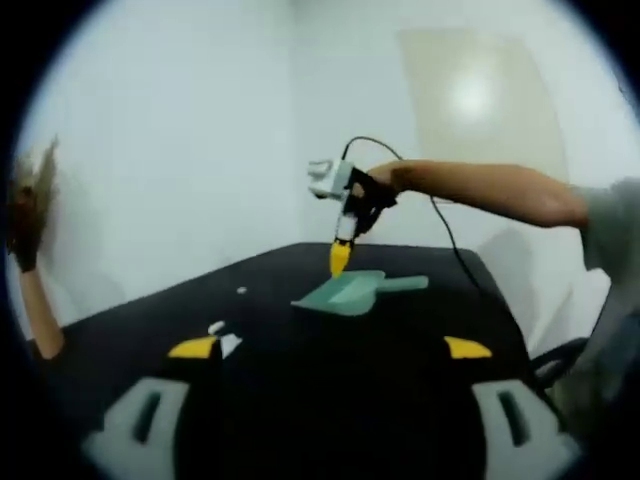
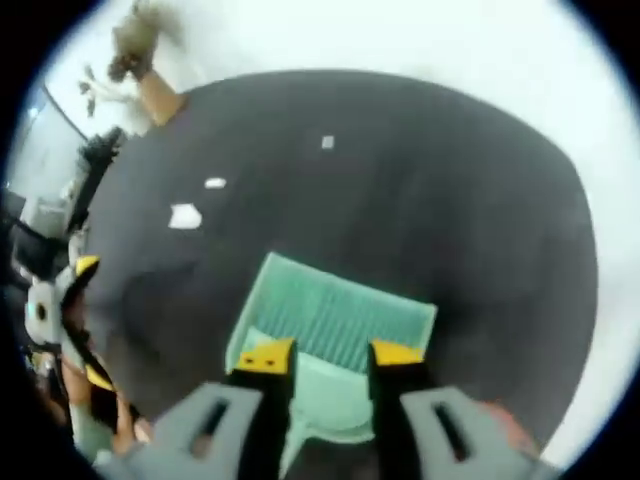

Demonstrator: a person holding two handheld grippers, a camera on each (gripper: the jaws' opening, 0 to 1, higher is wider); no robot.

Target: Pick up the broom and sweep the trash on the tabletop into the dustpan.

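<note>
A: What could go wrong from here?

B: The dustpan is being gripped by the right claw, whose jaws are closed on the pan just where the handle begins. It is tilted above the black surface, not set flat, so scraps could be pushed under its lip if sweeping were begun like this. A slip from the narrow pinch is also possible.

A: And the broom?

B: A brush-like thing on a wooden handle is seen at the far left corner of the surface; it is probably the broom, but that cannot be told for certain. It is untouched. The left claw is spread wide and holding nothing, well apart from it.

A: The counts?

B: One dustpan, one likely broom, two claws. Three white scraps are counted in the right gripper view, scattered toward the far left side, beyond the pan's mouth.
</note>
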